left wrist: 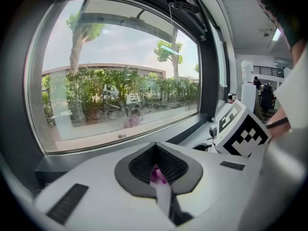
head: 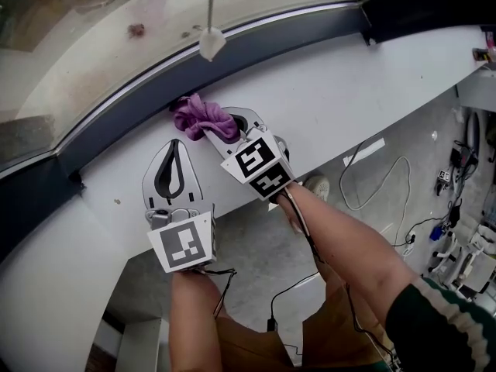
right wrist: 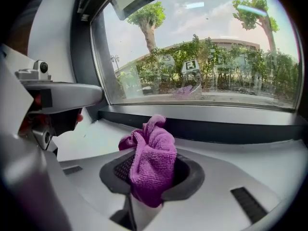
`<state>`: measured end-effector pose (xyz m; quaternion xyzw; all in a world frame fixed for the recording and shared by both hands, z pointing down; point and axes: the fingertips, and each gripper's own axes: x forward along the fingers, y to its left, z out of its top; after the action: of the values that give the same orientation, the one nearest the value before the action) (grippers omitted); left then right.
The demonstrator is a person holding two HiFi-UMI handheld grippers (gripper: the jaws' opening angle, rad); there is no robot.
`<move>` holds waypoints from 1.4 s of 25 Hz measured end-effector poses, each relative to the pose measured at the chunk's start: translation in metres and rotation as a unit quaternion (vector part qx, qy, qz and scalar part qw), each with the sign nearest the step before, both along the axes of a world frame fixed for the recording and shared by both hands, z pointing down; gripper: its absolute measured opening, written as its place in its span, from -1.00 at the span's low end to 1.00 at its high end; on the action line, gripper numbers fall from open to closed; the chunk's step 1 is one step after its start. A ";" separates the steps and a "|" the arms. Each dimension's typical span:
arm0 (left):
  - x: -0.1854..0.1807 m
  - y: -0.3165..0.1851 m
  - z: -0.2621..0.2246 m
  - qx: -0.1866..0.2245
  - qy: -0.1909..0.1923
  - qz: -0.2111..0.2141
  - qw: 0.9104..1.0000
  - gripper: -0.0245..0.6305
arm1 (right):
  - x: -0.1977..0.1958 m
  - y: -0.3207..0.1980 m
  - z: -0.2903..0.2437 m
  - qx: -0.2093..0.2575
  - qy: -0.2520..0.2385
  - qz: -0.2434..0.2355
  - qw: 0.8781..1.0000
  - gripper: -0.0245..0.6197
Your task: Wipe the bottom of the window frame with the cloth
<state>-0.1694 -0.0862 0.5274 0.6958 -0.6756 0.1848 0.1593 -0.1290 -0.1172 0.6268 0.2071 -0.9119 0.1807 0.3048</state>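
Note:
A bunched purple cloth point(head: 203, 117) rests against the dark lower window frame point(head: 256, 49), where the frame meets the white sill point(head: 349, 91). My right gripper point(head: 222, 132) is shut on the cloth point(right wrist: 150, 160). In the right gripper view the cloth bulges up out of the jaws, just short of the frame point(right wrist: 231, 129). My left gripper point(head: 175, 146) lies on the sill a little to the left and nearer me, apart from the cloth. Its jaws are shut, and a small purple speck point(left wrist: 157, 174) shows in the slit. The frame point(left wrist: 192, 131) runs ahead of it.
A white blind-cord pull point(head: 211, 43) hangs over the glass just above the cloth. A dirt spot point(head: 136, 29) sits on the ledge outside. Below the sill's near edge lie the floor, cables point(head: 380, 184) and the person's shoe point(head: 316, 186).

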 end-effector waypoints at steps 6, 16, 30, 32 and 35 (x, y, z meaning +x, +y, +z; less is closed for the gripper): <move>0.033 -0.022 0.001 0.006 0.006 0.018 1.000 -0.91 | 0.037 -0.019 0.001 0.019 0.009 0.014 1.000 -0.53; 0.086 -0.056 0.001 0.012 -0.002 0.040 0.999 -0.91 | 0.098 -0.051 0.001 0.029 0.019 0.039 0.999 -0.53; 0.179 -0.111 0.007 0.017 0.002 0.091 0.996 -0.91 | 0.203 -0.110 0.001 0.059 0.056 0.068 0.994 -0.53; 0.187 -0.117 0.008 0.019 -0.002 0.101 0.995 -0.91 | 0.212 -0.117 0.001 0.068 0.064 0.065 0.993 -0.53; 0.195 -0.120 0.008 0.023 -0.009 0.120 0.993 -0.91 | 0.217 -0.118 0.000 0.077 0.073 0.061 0.992 -0.53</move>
<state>0.0255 -0.2063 0.5358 0.7734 -0.5928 0.1933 0.1142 0.0882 -0.2356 0.6263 0.2980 -0.8841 0.1122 0.3420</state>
